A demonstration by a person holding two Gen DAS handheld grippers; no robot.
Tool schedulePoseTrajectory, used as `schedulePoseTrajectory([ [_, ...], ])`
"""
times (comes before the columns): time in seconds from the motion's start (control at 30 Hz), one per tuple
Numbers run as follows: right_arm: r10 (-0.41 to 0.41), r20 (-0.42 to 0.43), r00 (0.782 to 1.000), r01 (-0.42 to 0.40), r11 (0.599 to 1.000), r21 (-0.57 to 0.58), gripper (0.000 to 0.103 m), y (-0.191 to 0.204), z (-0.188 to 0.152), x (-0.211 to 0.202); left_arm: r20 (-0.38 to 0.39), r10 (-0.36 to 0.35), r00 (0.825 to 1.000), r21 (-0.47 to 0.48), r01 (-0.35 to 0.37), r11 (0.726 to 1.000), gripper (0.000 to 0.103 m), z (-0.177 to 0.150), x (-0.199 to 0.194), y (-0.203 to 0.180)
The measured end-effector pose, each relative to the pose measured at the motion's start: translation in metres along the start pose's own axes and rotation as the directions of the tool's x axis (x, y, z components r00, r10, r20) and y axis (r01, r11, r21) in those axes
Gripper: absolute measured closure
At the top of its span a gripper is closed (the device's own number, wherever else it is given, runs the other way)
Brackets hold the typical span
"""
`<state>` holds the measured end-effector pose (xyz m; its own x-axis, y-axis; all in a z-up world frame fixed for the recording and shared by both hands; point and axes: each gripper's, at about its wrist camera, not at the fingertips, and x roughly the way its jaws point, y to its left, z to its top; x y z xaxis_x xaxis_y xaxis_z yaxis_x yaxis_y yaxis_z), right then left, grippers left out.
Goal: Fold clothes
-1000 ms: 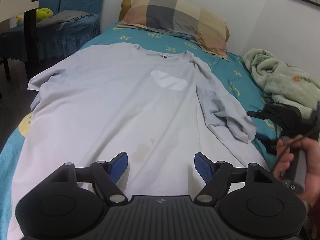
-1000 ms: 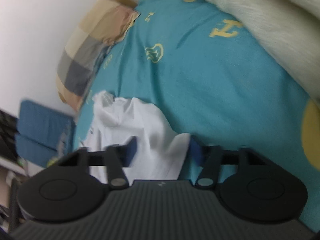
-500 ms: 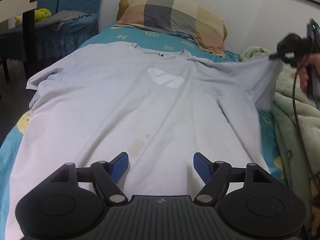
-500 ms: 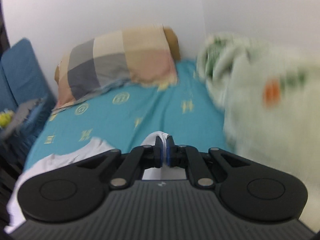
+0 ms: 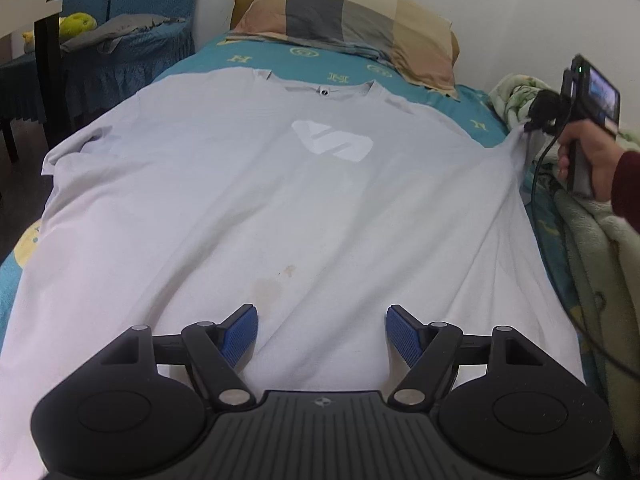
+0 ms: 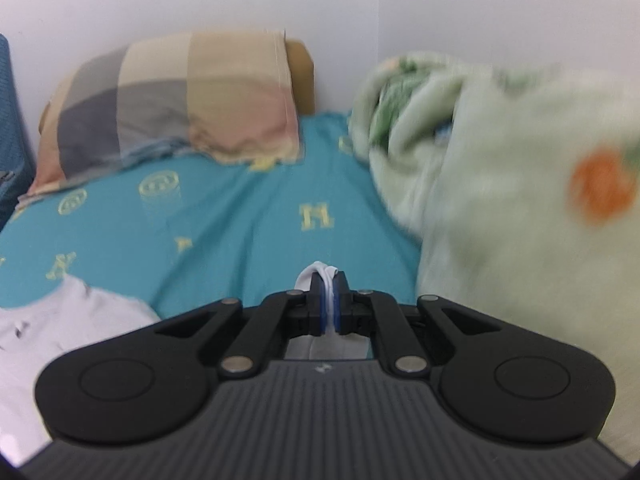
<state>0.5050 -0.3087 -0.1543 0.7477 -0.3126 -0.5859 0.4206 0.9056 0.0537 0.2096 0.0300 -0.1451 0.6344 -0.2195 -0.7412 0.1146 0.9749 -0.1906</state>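
A pale t-shirt (image 5: pixel 248 200) lies face up along the bed (image 5: pixel 352 60), collar toward the pillow (image 5: pixel 352 20) at the head end and hem at the near edge. On the left edge of the bed its left sleeve (image 5: pixel 68 148) is still rumpled and partly tucked under. The left gripper (image 5: pixel 322 330) hangs over the hem near the middle of the near edge, jaws spread wide with nothing between them. Toward the right edge, the right gripper (image 6: pixel 329 300) is clenched on the tip of the right sleeve (image 5: pixel 516 148), a white fold of cloth squeezed between its blue pads (image 6: pixel 318 300), and a hand (image 5: pixel 584 160) in a dark red cuff holds it out beside the green blanket (image 5: pixel 592 240) heaped along the wall side. The risks, as I judge them: the pinch takes only a thin bit of fabric, so a harder pull could slip it free; pulling with the hem unpinned could drag the whole shirt toward the right edge and skew it; and the sleeve could be laid on the blanket rather than flat on the bed. A second ago that sleeve lay crumpled across the right side of the shirt's chest and the right jaws stood apart around it; they have since closed on it and drawn it out straight, while the left gripper has hardly shifted.
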Motion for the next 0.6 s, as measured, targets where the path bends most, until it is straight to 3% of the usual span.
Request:
schedulePoseTrajectory([
  [0.1, 0.01, -0.039, 0.999, -0.009, 0.999, 0.034, 0.094, -0.004, -0.017, 0.012, -0.005, 0.007, 1.0, -0.003, -0.007, 1.0, 0.03, 0.002, 0.005, 0.002],
  [0.23, 0.087, -0.06, 0.994, -0.083, 0.995, 0.064, 0.088, -0.004, -0.021, 0.0, 0.009, 0.016, 1.0, 0.03, -0.016, 0.999, 0.03, 0.004, 0.005, -0.002],
  [0.27, 0.104, -0.066, 0.992, -0.1, 0.993, 0.065, 0.083, -0.003, -0.022, -0.005, 0.013, 0.019, 1.0, 0.047, -0.02, 0.999, 0.03, 0.004, 0.004, -0.004],
  [0.33, 0.134, -0.085, 0.987, -0.13, 0.99, 0.05, 0.045, -0.001, -0.023, -0.022, 0.03, 0.016, 0.999, 0.08, -0.018, 0.997, 0.03, 0.003, 0.0, -0.007],
  [0.37, 0.149, -0.092, 0.985, -0.145, 0.988, 0.047, 0.041, 0.0, -0.024, -0.033, 0.036, 0.012, 0.999, 0.09, -0.015, 0.996, 0.03, 0.003, -0.002, -0.008],
  [0.5, 0.218, -0.109, 0.97, -0.214, 0.976, 0.048, 0.038, 0.0, -0.031, -0.094, 0.04, -0.019, 0.999, 0.06, 0.017, 0.998, 0.029, 0.004, -0.012, -0.004],
  [0.6, 0.278, -0.174, 0.945, -0.291, 0.955, -0.051, 0.038, 0.005, -0.046, -0.149, 0.055, -0.031, 0.998, 0.044, 0.029, 0.999, 0.029, 0.005, -0.021, -0.002],
])
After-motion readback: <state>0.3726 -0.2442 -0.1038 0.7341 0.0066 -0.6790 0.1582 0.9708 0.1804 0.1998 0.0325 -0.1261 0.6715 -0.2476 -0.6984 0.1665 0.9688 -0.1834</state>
